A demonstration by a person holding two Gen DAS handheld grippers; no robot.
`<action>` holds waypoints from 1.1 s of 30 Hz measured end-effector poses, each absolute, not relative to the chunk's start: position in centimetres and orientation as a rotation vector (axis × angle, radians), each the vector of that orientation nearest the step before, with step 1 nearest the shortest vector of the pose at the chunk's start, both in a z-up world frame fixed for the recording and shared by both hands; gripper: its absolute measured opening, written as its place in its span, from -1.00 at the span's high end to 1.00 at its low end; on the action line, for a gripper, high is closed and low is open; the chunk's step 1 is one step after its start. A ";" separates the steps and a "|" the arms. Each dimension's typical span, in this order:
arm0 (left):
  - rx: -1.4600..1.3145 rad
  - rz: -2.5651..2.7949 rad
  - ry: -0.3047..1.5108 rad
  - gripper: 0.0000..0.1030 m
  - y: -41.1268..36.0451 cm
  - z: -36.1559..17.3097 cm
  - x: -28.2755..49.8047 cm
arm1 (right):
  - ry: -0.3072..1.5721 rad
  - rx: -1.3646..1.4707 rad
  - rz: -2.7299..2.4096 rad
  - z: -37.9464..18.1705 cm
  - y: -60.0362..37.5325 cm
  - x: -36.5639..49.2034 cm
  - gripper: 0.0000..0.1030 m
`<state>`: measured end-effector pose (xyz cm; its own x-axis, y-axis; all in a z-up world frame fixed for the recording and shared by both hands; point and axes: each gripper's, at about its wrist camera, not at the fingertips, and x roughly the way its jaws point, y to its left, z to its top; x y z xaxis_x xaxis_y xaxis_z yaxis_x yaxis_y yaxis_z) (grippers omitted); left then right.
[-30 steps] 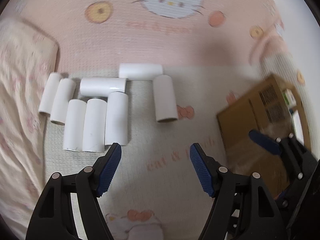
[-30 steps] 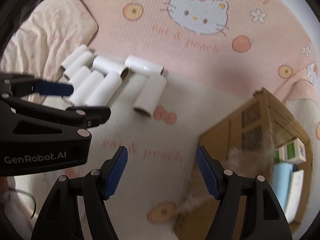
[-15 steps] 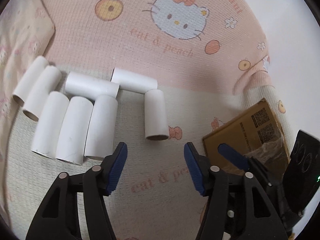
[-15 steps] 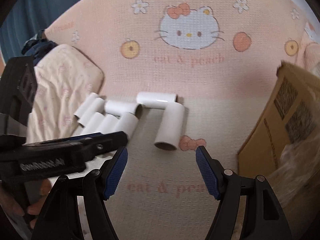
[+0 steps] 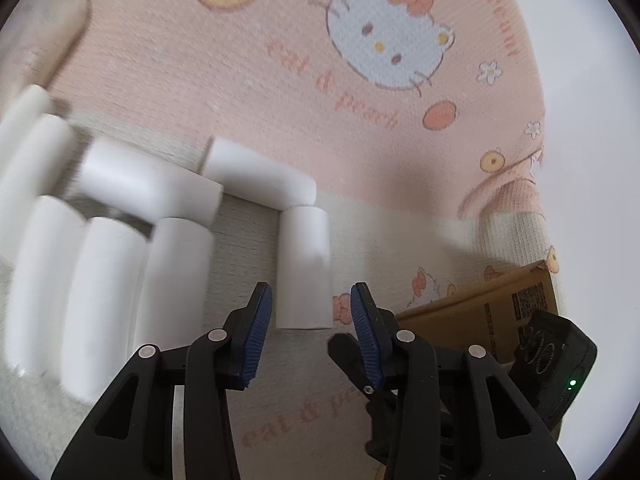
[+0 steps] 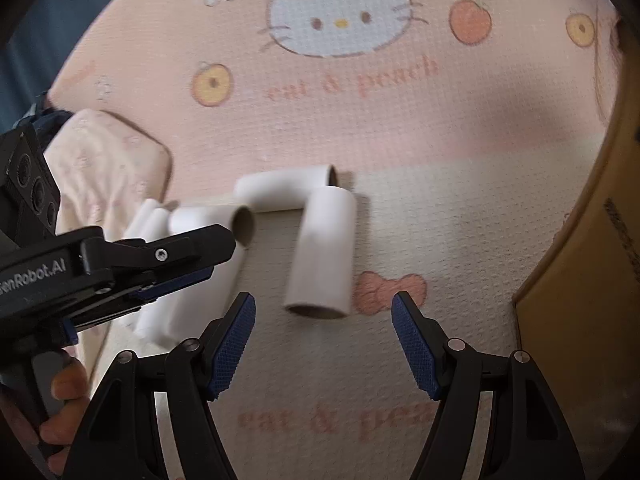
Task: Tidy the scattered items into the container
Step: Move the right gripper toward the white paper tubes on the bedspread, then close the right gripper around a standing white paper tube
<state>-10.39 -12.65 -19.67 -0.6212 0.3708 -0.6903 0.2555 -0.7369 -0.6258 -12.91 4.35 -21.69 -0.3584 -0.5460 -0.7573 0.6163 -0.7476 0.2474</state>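
Several white cardboard tubes lie on the blanket. One tube (image 5: 304, 268) (image 6: 324, 248) lies apart from the pile (image 5: 108, 300), its open end toward me. My left gripper (image 5: 311, 300) hovers at that end with its jaws closing; the blue pads (image 5: 260, 320) flank the tube's end with a gap still showing on each side. My right gripper (image 6: 323, 304) stands wide open just short of the same tube, holding nothing. The brown cardboard box (image 5: 480, 312) (image 6: 600, 280) is on the right. In the right wrist view the left gripper (image 6: 192, 256) reaches in from the left over the pile.
A pink and cream blanket (image 5: 384, 48) with cat and peach prints covers the surface. A pale cushion (image 6: 112, 168) lies at the left behind the tubes. A person's hand (image 6: 64, 396) holds the left gripper's handle. The right gripper's black body (image 5: 552, 360) crowds the box's near corner.
Both grippers have come down and closer to the tubes. The left jaws have narrowed, and the lone tube's end now sits between their tips. The right jaws stay wide.
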 end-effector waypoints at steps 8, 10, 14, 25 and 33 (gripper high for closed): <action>-1.410 2.453 -1.163 0.14 -12.1 -22.8 -13.5 | 0.081 1.214 -2.052 -24.1 3.4 -14.1 -0.33; -1.420 2.420 -1.164 0.14 -11.7 -23.4 -13.7 | 0.083 1.207 -2.044 -24.4 3.5 -13.8 -0.31; -1.427 2.444 -1.132 0.23 -10.8 -23.8 -13.5 | 0.064 1.177 -2.027 -24.3 3.6 -13.7 -0.12; -1.461 2.420 -1.113 0.35 -10.2 -24.3 -11.8 | 0.090 1.229 -2.026 -24.0 3.8 -14.1 0.26; -1.502 2.392 -1.087 0.35 -8.1 -24.2 -8.1 | 0.172 1.253 -2.008 -23.2 5.3 -11.0 0.37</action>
